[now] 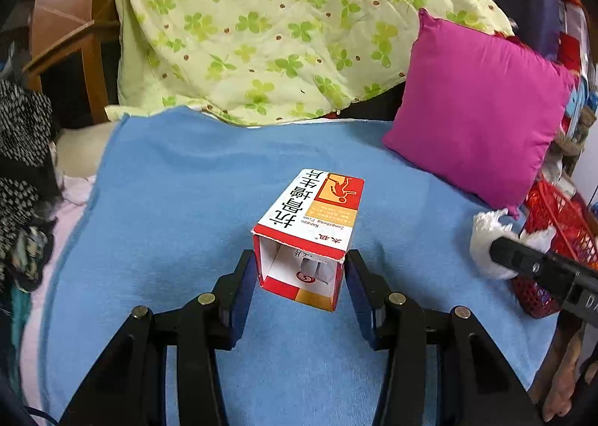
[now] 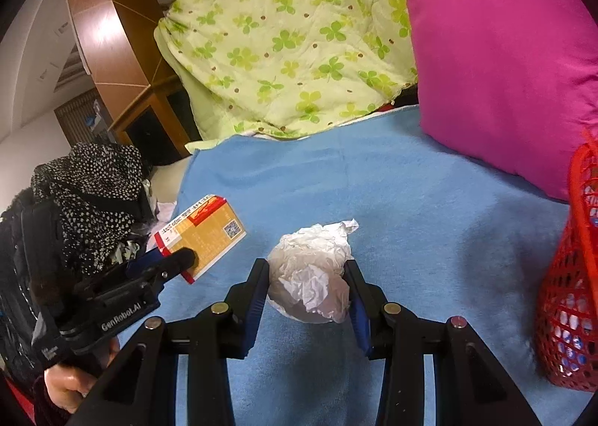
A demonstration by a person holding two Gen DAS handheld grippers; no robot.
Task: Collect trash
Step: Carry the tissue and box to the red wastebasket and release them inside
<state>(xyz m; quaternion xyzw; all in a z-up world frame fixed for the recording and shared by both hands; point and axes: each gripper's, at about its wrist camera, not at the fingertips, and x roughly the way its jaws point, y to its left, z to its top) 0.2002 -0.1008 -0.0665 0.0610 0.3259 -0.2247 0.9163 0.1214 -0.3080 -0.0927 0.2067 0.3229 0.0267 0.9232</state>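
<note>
A blue blanket (image 1: 168, 201) covered the bed, with a clover-print quilt (image 1: 269, 25) heaped at its far side, a magenta cushion (image 1: 482, 112) beside that, and a wooden headboard (image 2: 108, 29) behind. The left gripper (image 1: 301, 261) clasped the open-ended medicine box (image 1: 310, 224) between its fingers. The right gripper (image 2: 308, 269) pinched the crumpled white paper (image 2: 310, 276) above the blanket. A red mesh basket (image 2: 568, 295) stood at the blanket's right edge.
</note>
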